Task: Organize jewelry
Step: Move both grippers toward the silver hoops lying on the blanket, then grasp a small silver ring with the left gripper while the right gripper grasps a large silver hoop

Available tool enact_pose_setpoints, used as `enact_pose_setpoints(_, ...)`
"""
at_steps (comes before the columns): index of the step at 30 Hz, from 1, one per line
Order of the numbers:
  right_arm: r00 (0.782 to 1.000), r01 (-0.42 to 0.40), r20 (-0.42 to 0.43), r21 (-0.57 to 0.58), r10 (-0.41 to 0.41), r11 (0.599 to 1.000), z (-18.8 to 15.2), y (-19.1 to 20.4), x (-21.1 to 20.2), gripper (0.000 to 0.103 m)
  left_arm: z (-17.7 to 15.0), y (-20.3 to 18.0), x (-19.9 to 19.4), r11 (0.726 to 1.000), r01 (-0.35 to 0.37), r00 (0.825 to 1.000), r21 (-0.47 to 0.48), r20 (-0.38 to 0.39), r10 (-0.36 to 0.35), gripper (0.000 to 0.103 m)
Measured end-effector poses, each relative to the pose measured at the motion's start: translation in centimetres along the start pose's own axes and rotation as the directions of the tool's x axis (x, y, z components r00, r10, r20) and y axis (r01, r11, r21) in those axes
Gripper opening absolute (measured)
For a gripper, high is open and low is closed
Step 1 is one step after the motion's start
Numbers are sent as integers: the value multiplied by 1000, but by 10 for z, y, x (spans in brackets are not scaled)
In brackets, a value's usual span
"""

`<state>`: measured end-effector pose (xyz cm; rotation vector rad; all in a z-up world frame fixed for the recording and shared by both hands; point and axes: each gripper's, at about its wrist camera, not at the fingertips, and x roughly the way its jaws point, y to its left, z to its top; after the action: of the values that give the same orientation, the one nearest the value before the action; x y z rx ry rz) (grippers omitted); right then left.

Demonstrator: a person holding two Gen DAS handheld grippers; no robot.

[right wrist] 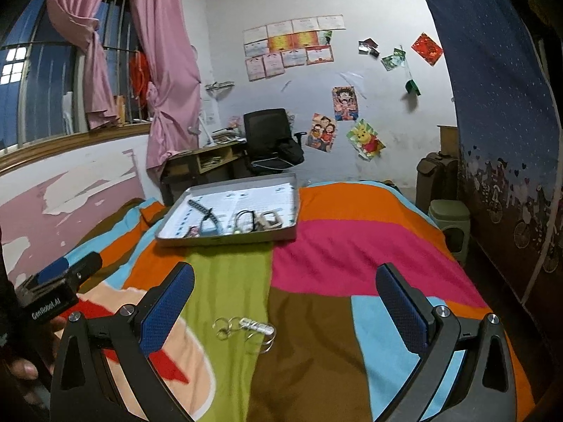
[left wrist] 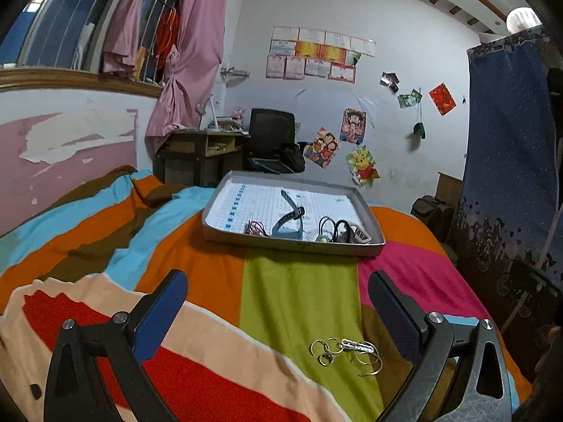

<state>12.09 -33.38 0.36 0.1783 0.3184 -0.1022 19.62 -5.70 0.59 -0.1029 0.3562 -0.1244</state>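
The rings (left wrist: 346,350) lie on the bedspread (left wrist: 299,292), well short of the tray (left wrist: 292,242). Both the left gripper (left wrist: 276,311) and right gripper (right wrist: 285,307) are held wide open, empty. Pickup is judged next: jaws must be lowered around them.

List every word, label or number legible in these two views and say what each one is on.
"GenRobot.AI": white lettering on the black body of the left gripper, seen in the right wrist view.
Certificates on the wall: print too small to read.
Grid sheet lining the tray: markings too blurred to read.
Red paper on the wall: unreadable.
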Motion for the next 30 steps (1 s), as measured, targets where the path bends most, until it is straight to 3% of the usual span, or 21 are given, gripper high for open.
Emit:
enact_pose_setpoints(9,999,20,-47,6,-20,1000,14,-14,58,102,-13,9,55,1000,15,997,16,-79,-14,103)
enact_pose_setpoints(13,990,-55,-128,-18,53,998,17,-17,97,102,-20,12,81,993,115,976,41,-189,-105,103)
enact_pose_setpoints(15,970,-126,-211,-22,118,992,11,-17,121,102,-25,11,94,985,158,960,62,-242,-139,103)
enact_pose_setpoints(18,935,-168,-322,-32,149,985,-5,-15,150,101,-35,7,113,970,230,924,81,-332,-192,103)
enact_pose_setpoints(20,907,-198,-382,-17,177,980,-18,-17,162,99,-41,7,123,964,259,902,68,-373,-216,92)
enact_pose_setpoints(22,881,-218,-432,-2,195,976,-28,-15,169,82,-49,7,133,956,291,876,44,-414,-248,83)
enact_pose_setpoints(26,832,-267,-506,-7,227,964,-47,-7,180,70,-60,4,142,935,356,830,15,-465,-308,65)
enact_pose_setpoints(28,810,-292,-537,-22,235,956,-54,-2,182,57,-66,1,143,919,394,802,5,-492,-340,57)
enact_pose_setpoints(30,783,-317,-573,-32,243,948,-62,5,186,50,-71,-3,145,909,417,779,0,-515,-358,49)
